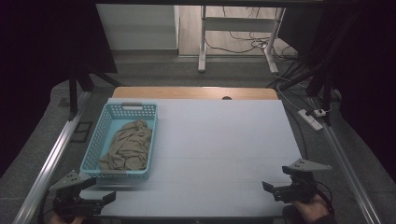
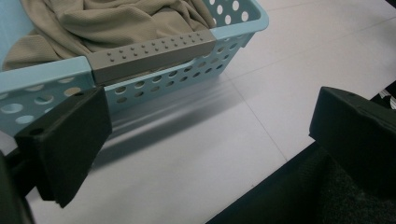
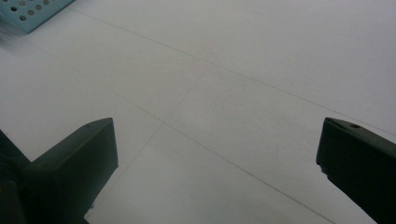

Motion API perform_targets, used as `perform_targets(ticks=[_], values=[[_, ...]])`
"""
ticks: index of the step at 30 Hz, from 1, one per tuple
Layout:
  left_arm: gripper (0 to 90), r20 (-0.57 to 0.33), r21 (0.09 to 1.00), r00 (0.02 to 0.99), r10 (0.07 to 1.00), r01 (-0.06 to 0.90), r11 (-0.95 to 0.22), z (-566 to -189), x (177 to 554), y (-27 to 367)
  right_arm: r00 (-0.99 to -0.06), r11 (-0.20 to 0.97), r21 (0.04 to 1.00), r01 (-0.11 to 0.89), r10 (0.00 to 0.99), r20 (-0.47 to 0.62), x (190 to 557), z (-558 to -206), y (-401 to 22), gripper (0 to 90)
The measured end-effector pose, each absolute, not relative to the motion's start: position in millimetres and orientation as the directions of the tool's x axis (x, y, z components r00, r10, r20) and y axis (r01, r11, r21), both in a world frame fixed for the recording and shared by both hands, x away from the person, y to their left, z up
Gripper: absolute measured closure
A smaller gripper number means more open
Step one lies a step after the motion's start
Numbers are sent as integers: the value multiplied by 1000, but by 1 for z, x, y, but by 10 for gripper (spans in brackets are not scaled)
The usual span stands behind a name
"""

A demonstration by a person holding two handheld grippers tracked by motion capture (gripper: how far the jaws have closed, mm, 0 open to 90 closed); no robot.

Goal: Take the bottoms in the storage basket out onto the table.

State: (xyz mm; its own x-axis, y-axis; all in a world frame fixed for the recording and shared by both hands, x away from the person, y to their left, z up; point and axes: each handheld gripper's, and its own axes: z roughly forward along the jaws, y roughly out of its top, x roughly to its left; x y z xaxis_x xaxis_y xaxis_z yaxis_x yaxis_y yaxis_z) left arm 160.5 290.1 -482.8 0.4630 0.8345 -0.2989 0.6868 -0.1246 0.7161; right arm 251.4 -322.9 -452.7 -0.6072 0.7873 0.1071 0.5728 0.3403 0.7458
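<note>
A light blue perforated basket (image 1: 93, 150) stands on the left of the white table and holds a crumpled tan cloth (image 1: 127, 146). My left gripper (image 1: 95, 201) rests at the table's near left corner, just in front of the basket, jaws wide apart with nothing between them. In the left gripper view the basket's near wall with its grey handle (image 2: 152, 56) is close ahead, the tan cloth (image 2: 112, 21) heaped behind it. My right gripper (image 1: 273, 190) sits at the near right, held by a hand (image 1: 312, 209), open over bare table.
The white table top (image 1: 219, 140) stretches wide between the basket and my right gripper. Metal rails run along both sides of the table. On the floor at the right lie a power strip (image 1: 312, 116) and cables. The basket's corner (image 3: 28, 14) shows far off in the right gripper view.
</note>
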Motion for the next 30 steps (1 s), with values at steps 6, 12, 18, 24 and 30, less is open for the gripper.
perform_targets(ticks=[6, 12, 18, 24, 30], values=[[3, -301, 712, 474, 827, 689, -136, -483, 161, 290, -621, 337, 742, 579, 772, 134, 253, -454, -323, 0], [2, -300, 707, 479, 825, 692, -145, -483, 162, 289, -625, 329, 746, 579, 766, 147, 252, -453, -325, 0], [2, -304, 703, 479, 824, 696, -145, -483, 163, 289, -633, 336, 743, 579, 760, 149, 253, -453, -325, 0], [1, -308, 697, 471, 827, 703, -140, -483, 164, 289, -636, 345, 738, 580, 758, 145, 253, -453, -324, 0], [1, -302, 702, 465, 832, 699, -136, -483, 164, 289, -632, 346, 730, 590, 760, 150, 254, -454, -324, 0]])
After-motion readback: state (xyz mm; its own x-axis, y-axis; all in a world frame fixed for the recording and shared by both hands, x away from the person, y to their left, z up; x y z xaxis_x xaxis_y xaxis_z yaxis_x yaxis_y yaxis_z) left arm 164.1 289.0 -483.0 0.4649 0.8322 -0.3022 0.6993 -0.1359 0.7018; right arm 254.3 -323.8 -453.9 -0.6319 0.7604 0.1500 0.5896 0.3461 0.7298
